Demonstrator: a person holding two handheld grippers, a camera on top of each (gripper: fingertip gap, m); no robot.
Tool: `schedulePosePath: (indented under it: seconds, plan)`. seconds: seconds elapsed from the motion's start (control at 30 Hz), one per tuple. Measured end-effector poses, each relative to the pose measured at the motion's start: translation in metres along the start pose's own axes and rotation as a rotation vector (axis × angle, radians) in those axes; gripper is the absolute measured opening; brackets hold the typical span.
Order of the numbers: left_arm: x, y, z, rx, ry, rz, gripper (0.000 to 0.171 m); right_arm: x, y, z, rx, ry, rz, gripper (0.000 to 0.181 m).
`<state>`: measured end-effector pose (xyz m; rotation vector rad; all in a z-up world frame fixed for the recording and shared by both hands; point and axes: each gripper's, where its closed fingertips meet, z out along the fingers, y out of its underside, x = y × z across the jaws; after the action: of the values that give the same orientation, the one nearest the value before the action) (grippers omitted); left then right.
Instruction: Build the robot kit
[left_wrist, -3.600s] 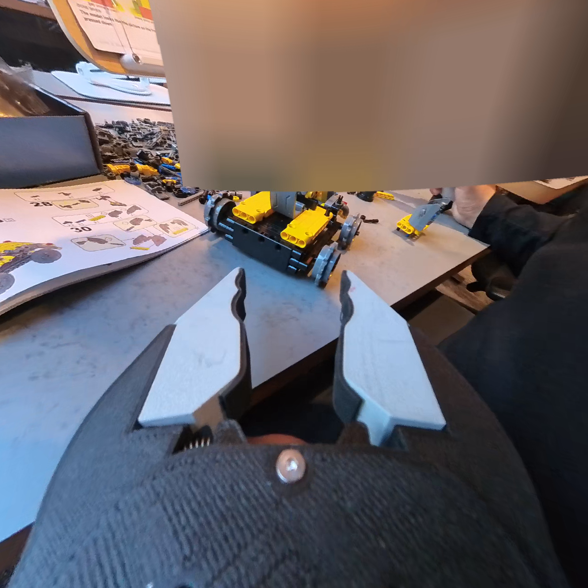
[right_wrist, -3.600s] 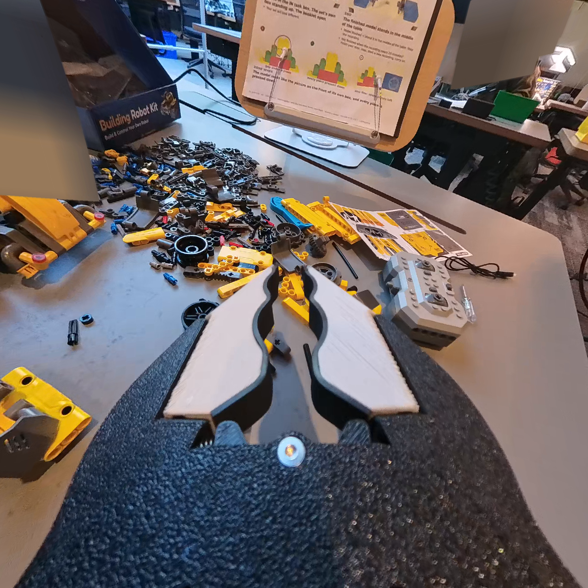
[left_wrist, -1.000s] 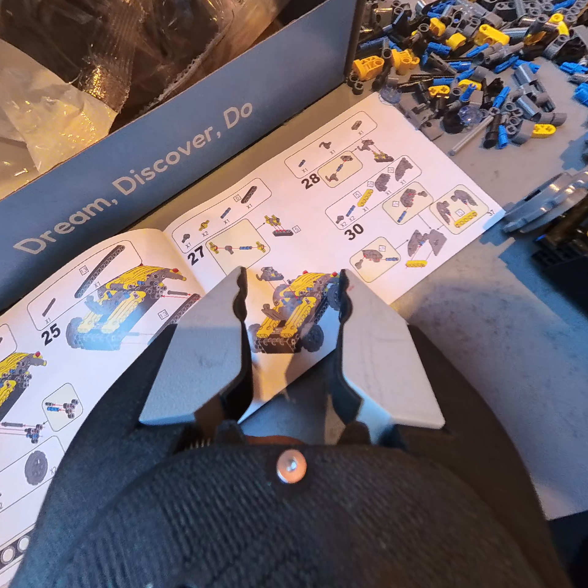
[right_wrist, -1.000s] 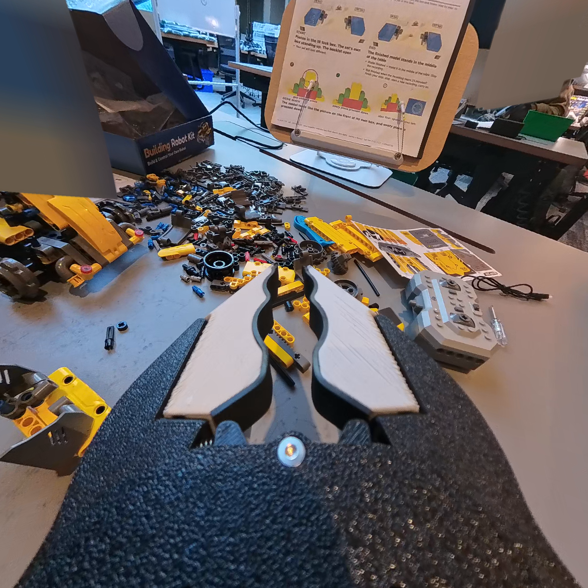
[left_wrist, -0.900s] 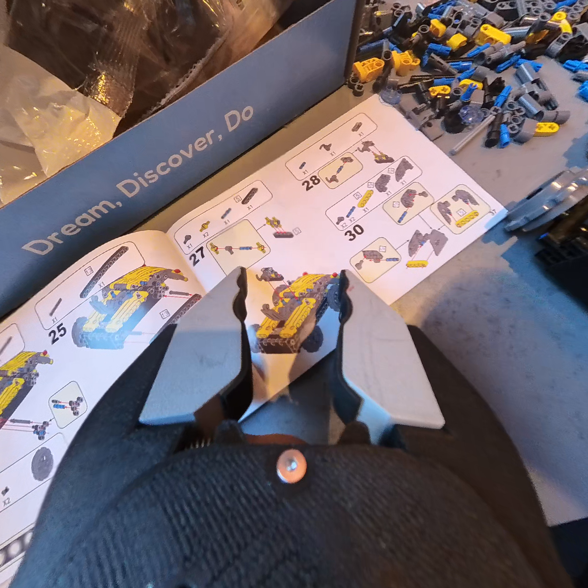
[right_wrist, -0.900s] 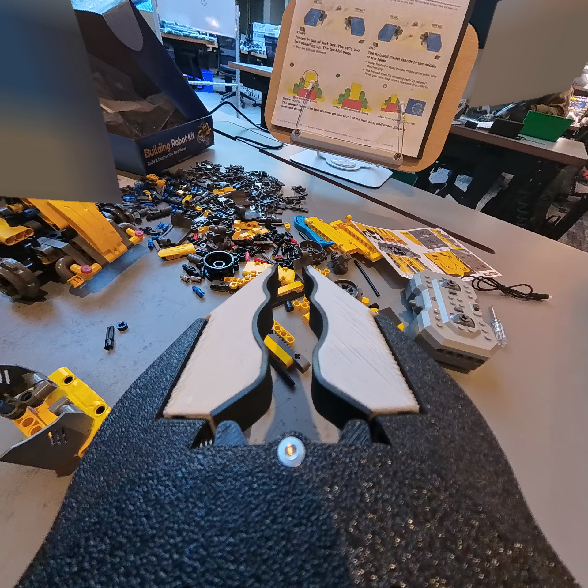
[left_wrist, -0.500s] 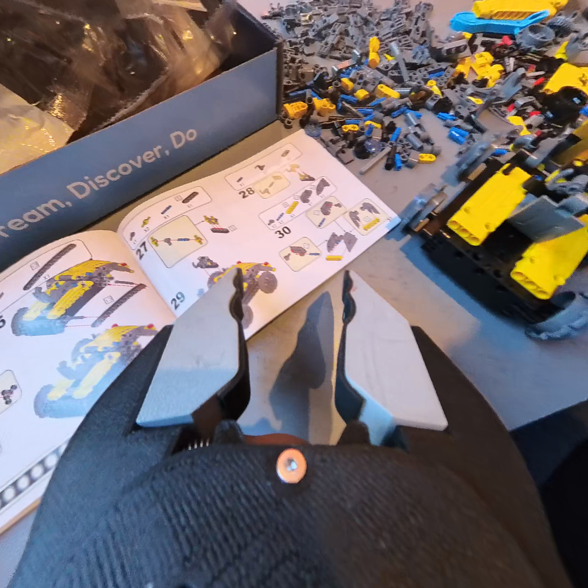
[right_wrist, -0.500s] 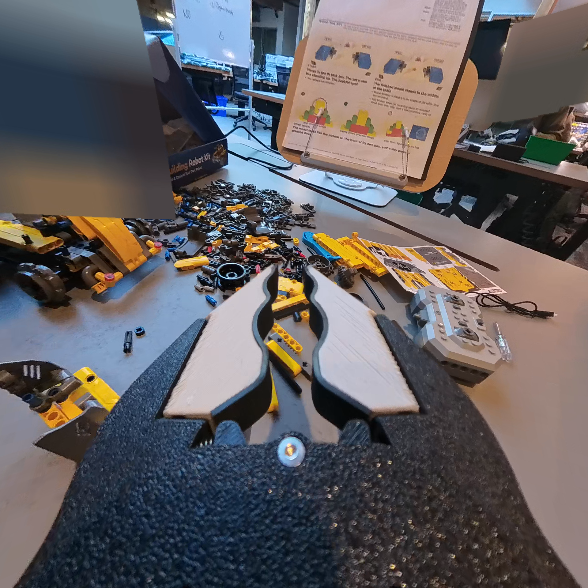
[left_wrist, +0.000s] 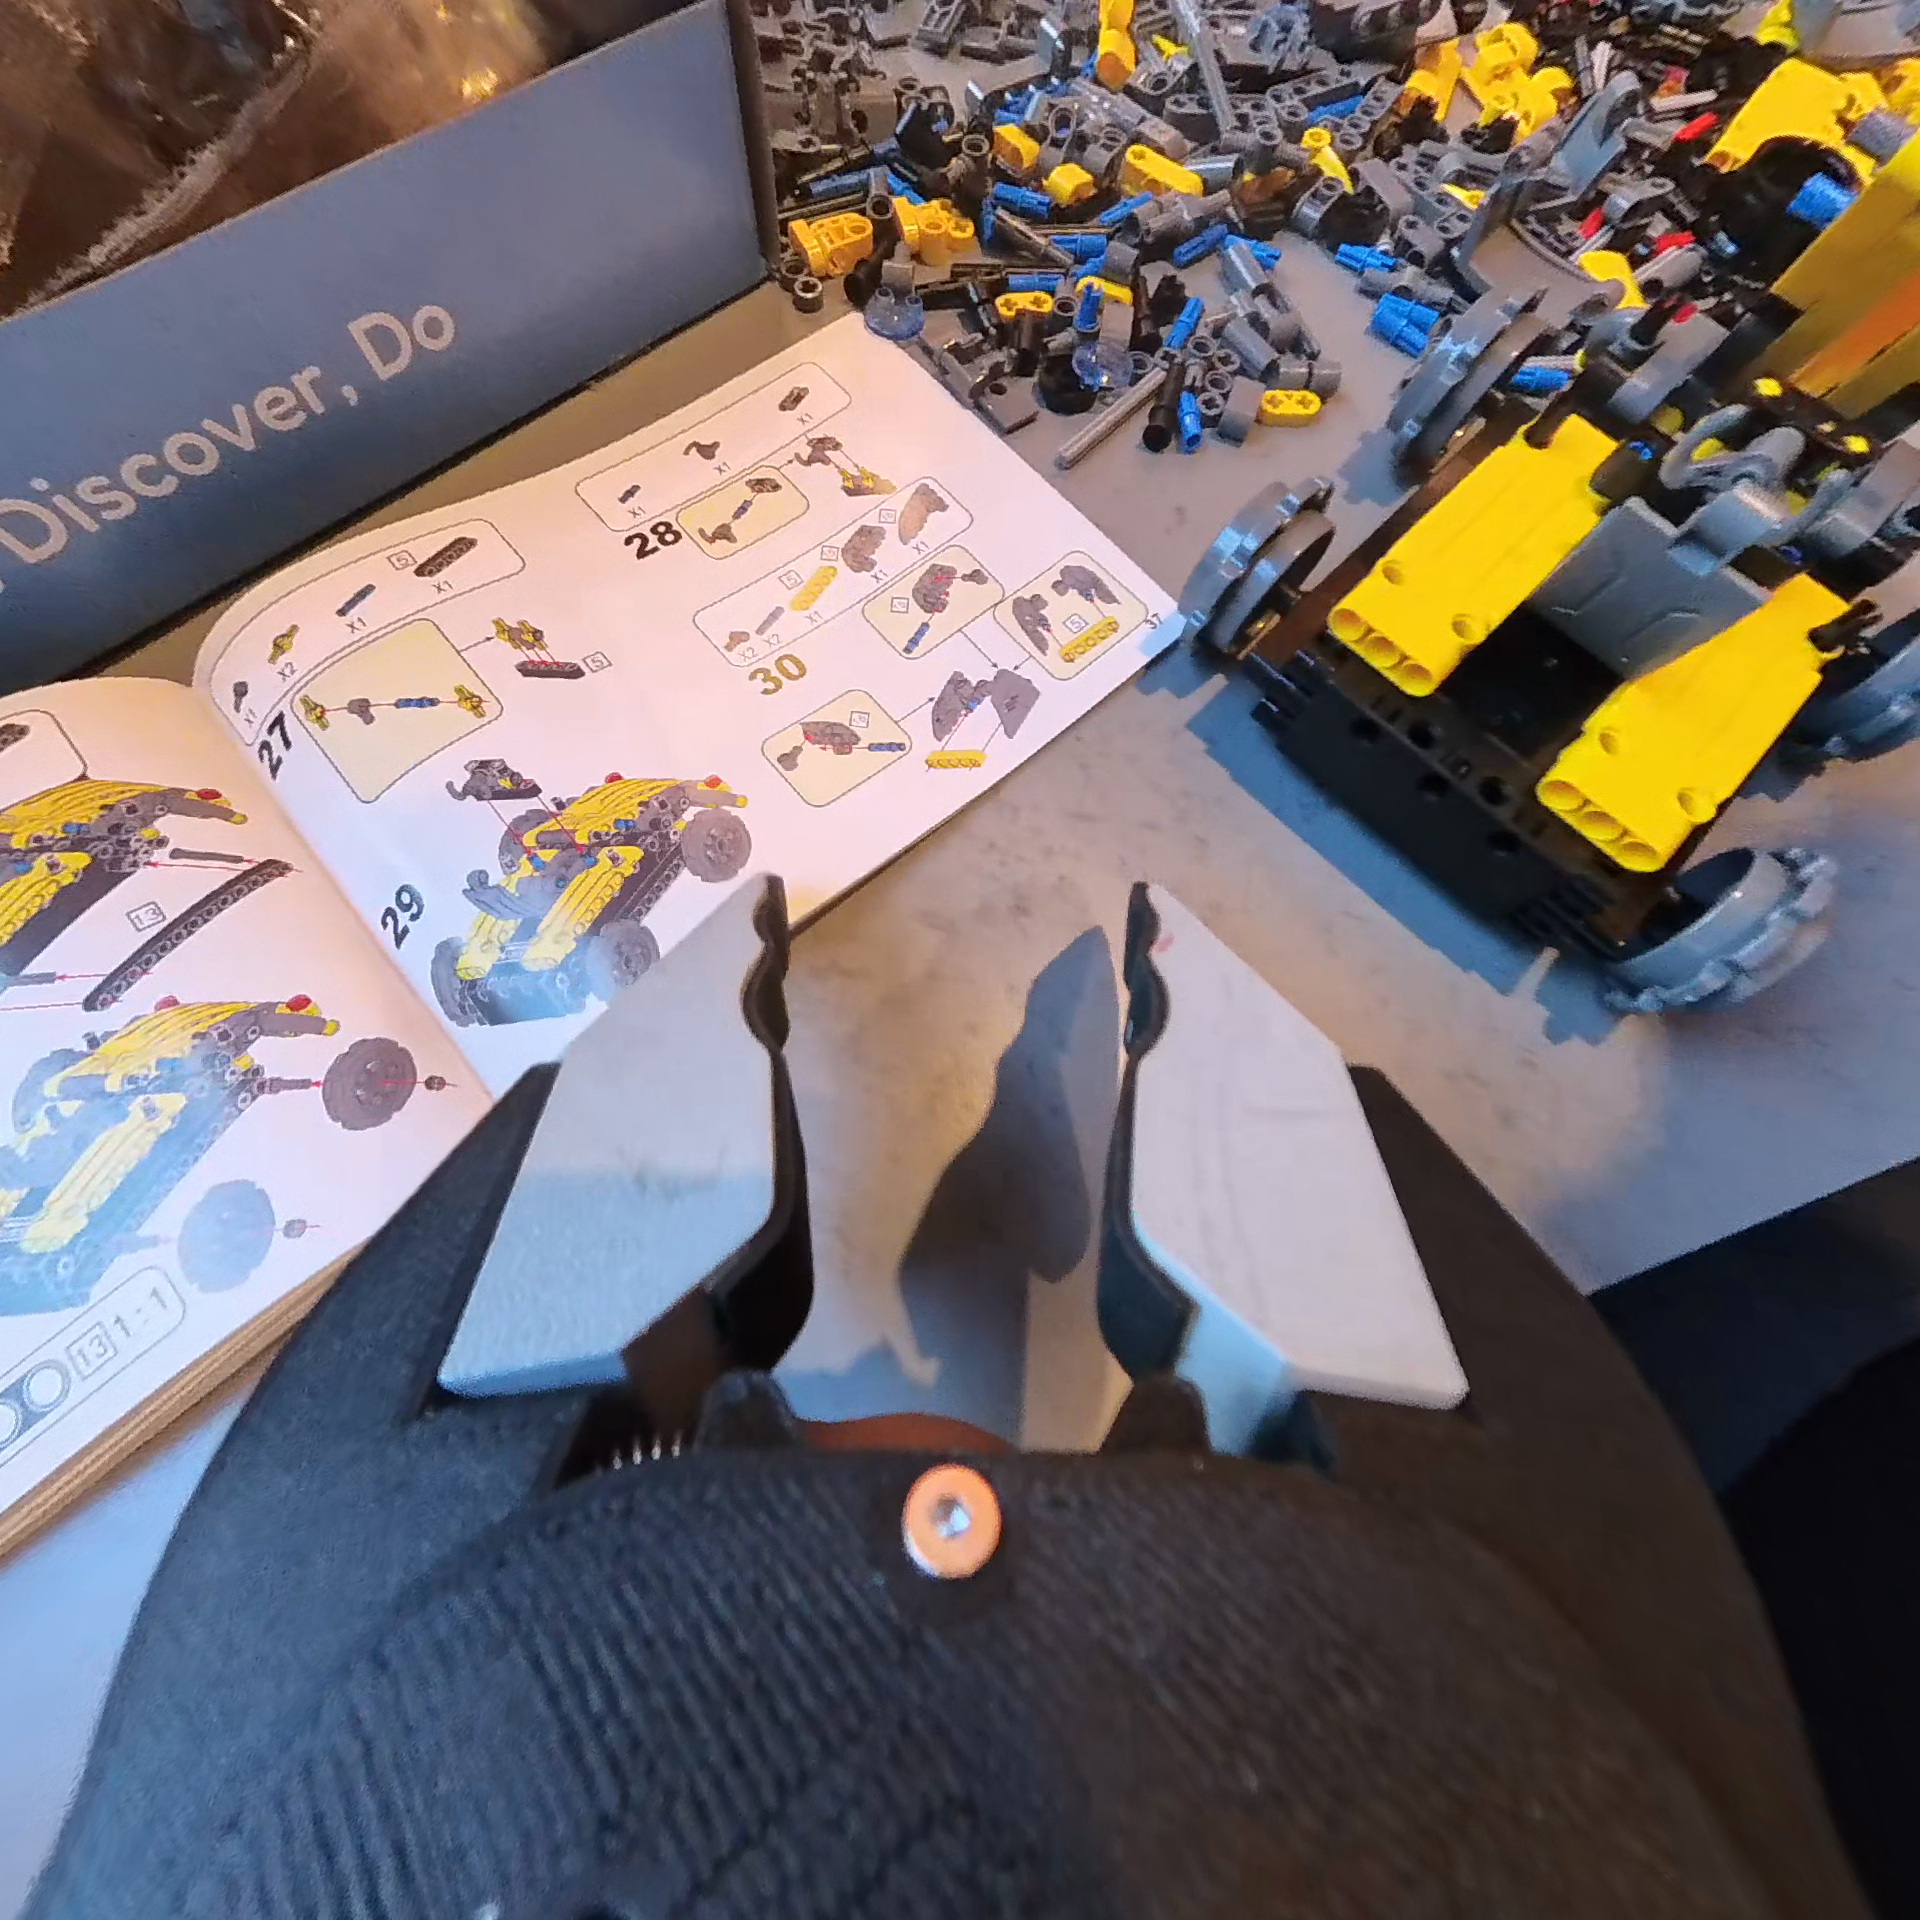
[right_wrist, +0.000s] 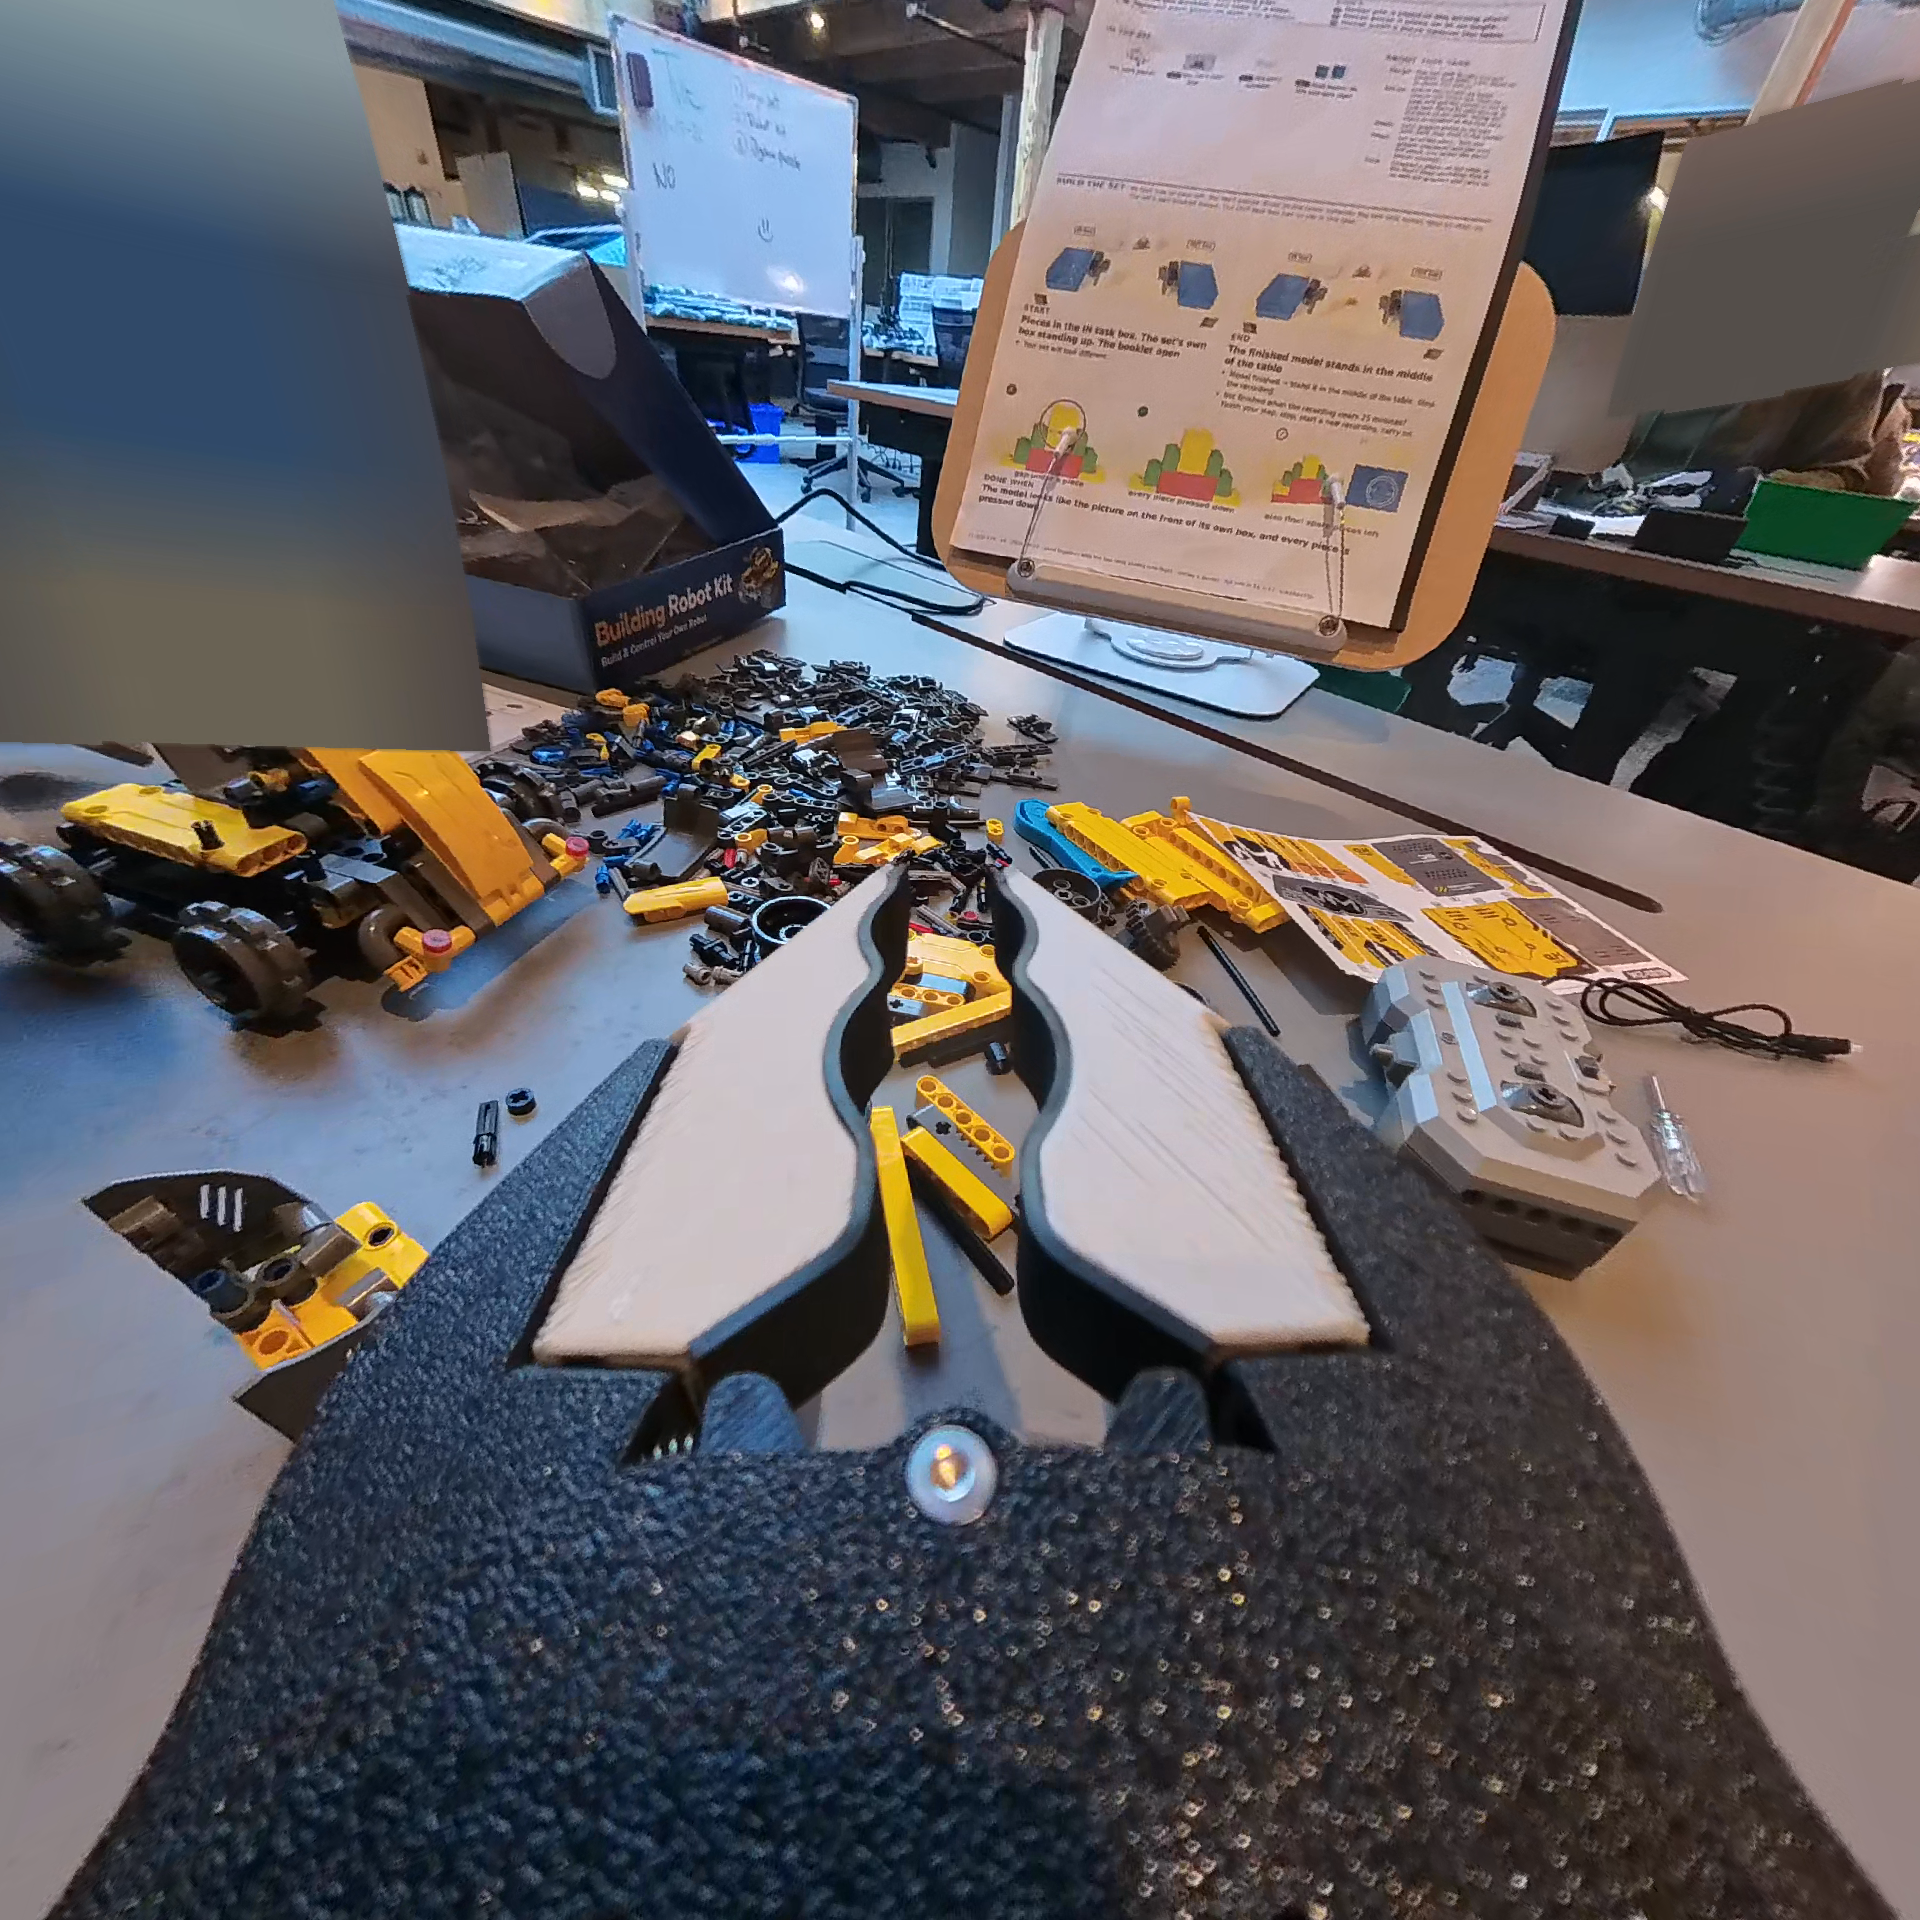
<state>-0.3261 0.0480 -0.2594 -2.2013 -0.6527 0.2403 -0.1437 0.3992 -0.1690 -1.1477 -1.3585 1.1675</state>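
The left gripper hangs empty over the grey table, fingers wide apart, just beside the open instruction booklet (its corner lies by the left finger), with the part-built yellow and black vehicle near on the right. The right gripper is empty too, fingers parted by a narrow gap, above loose yellow beams near the grey hub block.
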Motion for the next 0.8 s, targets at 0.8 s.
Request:
schedulePosePath:
  seconds: [0.8]
  plan:
    - [0.0,0.018,-0.007,-0.016,-0.002,-0.034,0.065,-0.004,0.004,0.003,-0.019,-0.02,-0.002,0.015]
